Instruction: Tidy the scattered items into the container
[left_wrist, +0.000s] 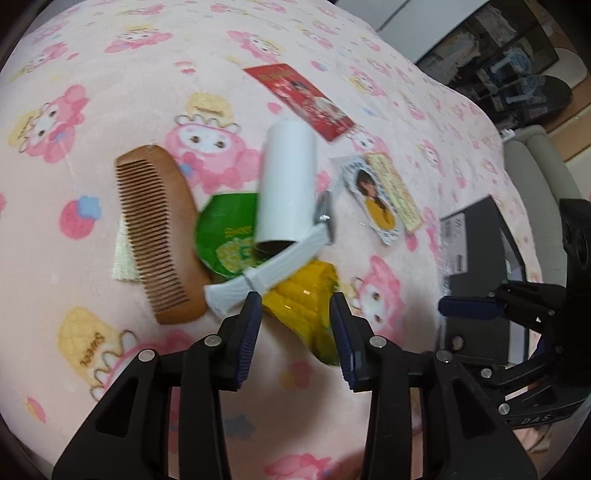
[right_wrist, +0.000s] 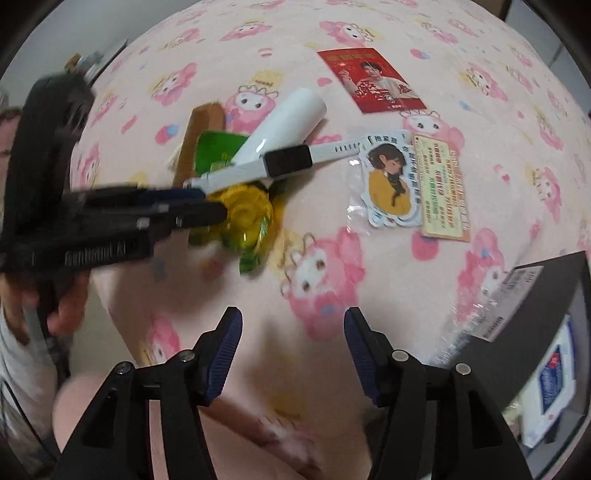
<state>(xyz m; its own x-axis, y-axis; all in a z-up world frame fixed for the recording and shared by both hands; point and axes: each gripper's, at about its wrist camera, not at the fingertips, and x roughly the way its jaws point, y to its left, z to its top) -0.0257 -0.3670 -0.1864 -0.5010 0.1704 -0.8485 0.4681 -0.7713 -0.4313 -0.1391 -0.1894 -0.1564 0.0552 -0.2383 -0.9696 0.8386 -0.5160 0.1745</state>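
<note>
On the pink blanket (left_wrist: 110, 92): scattered items lay piled.
Left gripper (left_wrist: 297, 301): jaws partly apart, straddling the yellow corn packet (left_wrist: 303, 314); whether the pads pressed it, unclear.
Right gripper (right_wrist: 293, 317): jaws partly apart, empty.
Smartwatch (right_wrist: 288, 158): atop the white roll (right_wrist: 280, 125).
Comb (left_wrist: 159, 229): at nine o'clock.
Black container (right_wrist: 546, 306): at four o'clock.

Bare pink cartoon-print blanket (right_wrist: 369, 288) lies free below the right gripper (right_wrist: 293, 321). Ahead, a pile blocks the way: yellow-green crinkly wrapper (left_wrist: 303, 314), white wristwatch (right_wrist: 280, 162) across it, white paper-wrapped roll (left_wrist: 288, 184), wooden comb (left_wrist: 155, 229). The left gripper (left_wrist: 295, 299) crowds the pile's left side. A black box (right_wrist: 546, 295) closes off the right.
</note>
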